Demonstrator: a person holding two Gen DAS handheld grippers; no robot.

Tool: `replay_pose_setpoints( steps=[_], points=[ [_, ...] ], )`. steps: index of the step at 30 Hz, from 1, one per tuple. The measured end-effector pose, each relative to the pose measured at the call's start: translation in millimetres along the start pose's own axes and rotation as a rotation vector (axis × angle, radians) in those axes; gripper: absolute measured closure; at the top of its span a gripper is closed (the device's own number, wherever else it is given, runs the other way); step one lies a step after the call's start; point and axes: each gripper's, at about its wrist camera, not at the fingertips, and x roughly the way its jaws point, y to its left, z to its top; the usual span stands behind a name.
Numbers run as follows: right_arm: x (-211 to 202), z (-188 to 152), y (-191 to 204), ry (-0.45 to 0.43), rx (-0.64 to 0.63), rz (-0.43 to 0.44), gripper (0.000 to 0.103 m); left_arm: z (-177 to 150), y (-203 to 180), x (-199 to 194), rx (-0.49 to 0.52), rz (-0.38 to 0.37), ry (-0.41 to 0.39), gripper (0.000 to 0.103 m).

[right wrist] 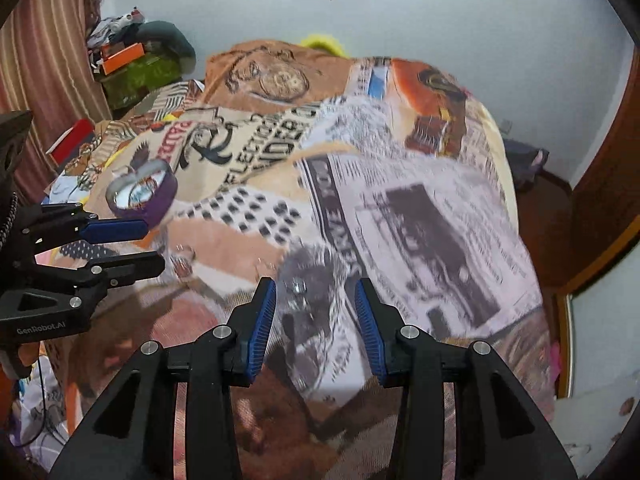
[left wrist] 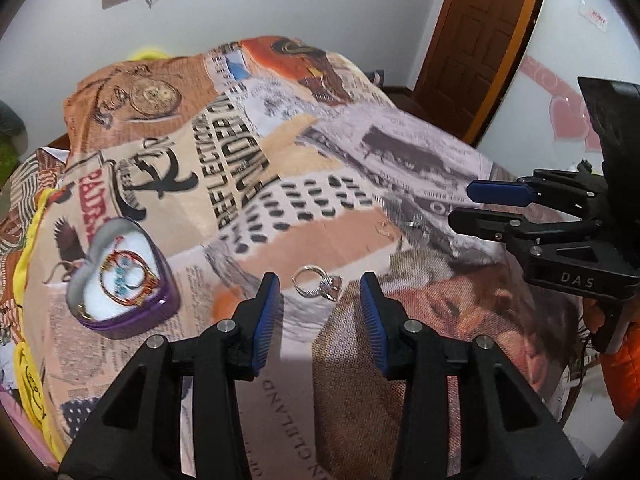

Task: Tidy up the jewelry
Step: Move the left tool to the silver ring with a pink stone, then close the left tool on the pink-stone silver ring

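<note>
A silver ring with a stone [left wrist: 318,281] lies on the printed blanket [left wrist: 248,176], just ahead of my open, empty left gripper [left wrist: 319,282]. A purple heart-shaped box [left wrist: 122,286] with white padding holds a red-gold bangle [left wrist: 126,276] to the left. Small earrings [left wrist: 416,222] lie further right, near my right gripper [left wrist: 464,206], which is open. In the right wrist view my open right gripper [right wrist: 316,284] hovers over a small silver piece [right wrist: 298,286]. The box [right wrist: 142,194] and the ring [right wrist: 182,258] sit left, near my left gripper [right wrist: 154,246].
The blanket covers a bed. A brown wooden door [left wrist: 480,40] stands at the right. Clutter, an orange box [right wrist: 122,56] and a striped curtain [right wrist: 44,80] are at the far left. White walls are behind.
</note>
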Motion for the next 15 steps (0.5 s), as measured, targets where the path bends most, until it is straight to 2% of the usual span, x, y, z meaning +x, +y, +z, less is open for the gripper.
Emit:
replay_pose_setpoints(
  steps=[4, 11, 15],
  points=[
    [9, -4, -3, 0.02, 0.022, 0.042, 0.066, -2, 0, 14, 0.014, 0.053, 0.027, 0.062],
    [31, -4, -1, 0.047, 0.01, 0.054, 0.066, 0, 0, 22, 0.017, 0.036, 0.023, 0.062],
    [35, -3, -4, 0.033, 0.024, 0.083, 0.066, 1, 1, 24, 0.005, 0.016, 0.014, 0.062]
  ],
)
